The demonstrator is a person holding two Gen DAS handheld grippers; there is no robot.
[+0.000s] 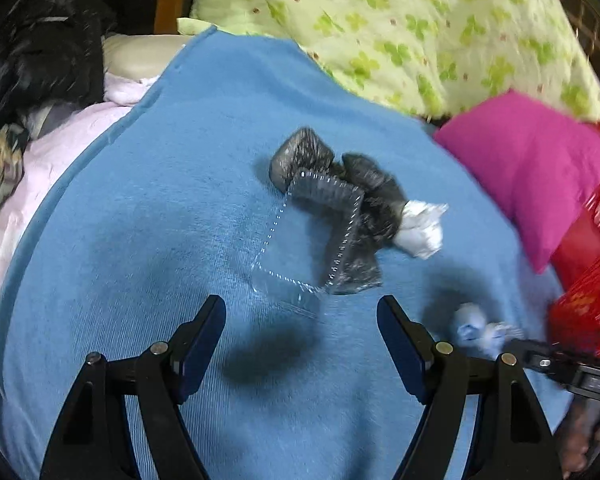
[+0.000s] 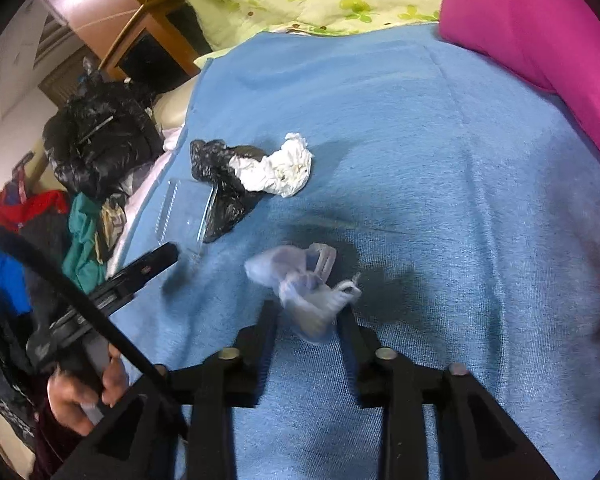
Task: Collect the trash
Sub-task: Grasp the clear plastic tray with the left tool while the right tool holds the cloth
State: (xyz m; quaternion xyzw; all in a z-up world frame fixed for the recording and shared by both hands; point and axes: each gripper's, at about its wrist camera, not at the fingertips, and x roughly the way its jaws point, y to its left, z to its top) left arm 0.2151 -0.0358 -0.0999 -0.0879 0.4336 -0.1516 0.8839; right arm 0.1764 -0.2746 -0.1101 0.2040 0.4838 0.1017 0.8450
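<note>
Where the right wrist camera looks down its own fingers, the right gripper (image 2: 308,312) has its jaws partly apart, with a crumpled pale-blue plastic bag (image 2: 300,284) between the tips. The bag's lower end sits between the two fingers; whether the pads press on it I cannot tell, since the frame is blurred there. The bag lies on or just above the blue blanket (image 2: 440,200).

Left gripper (image 1: 302,320): jaws spread wide, nothing between them, hovering over bare blue blanket (image 1: 140,200) just short of the clear plastic tray (image 1: 300,240). No contact visible.

Count of trash on the blanket, nearest first:
- one pale-blue bag, at the right gripper; seen also at the right of the left wrist view (image 1: 480,328)
- one clear plastic tray (image 2: 188,208), ridged rim, lying flat
- one crumpled black plastic bag (image 1: 360,200), touching the tray, partly under its far edge
- one wad of white paper (image 1: 420,228), touching the black bag's right end; (image 2: 280,168) in the right wrist view

Farther: one magenta pillow (image 1: 532,168) at the blanket's right edge, one red bag (image 1: 584,280) beside it, a green clover-print quilt (image 1: 420,20) behind. Off the blanket's left edge, a full black bag (image 2: 100,140) and a heap of clothes (image 2: 80,232). A hand (image 2: 84,396) grips the left gripper's handle.
</note>
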